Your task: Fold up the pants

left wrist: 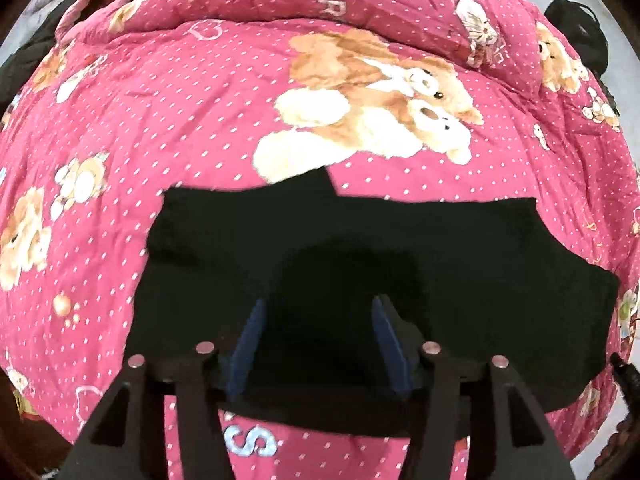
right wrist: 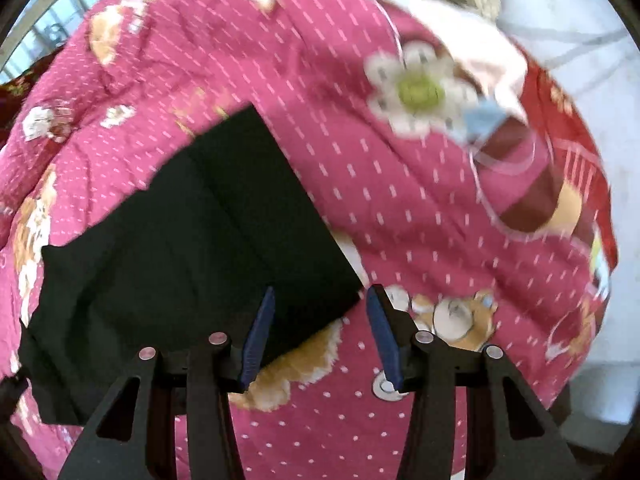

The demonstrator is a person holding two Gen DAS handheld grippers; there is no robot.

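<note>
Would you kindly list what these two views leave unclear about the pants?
- Left wrist: the black pants show no folds or seams; too dark. The left claw covers their near edge.
- Right wrist: motion blur smears the bedspread; the right claw hides the pants' near corner.

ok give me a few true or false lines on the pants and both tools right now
1. The black pants lie on a pink dotted quilt. True.
2. The left tool is clamped on the fabric. False: its jaws stand apart, over the pants, gripping nothing.
3. The right tool is open. True.
4. In the right wrist view a corner of the pants reaches between the blue pads. True.
5. The quilt is plain with no pictures. False: it has teddy bears printed on it.
</note>
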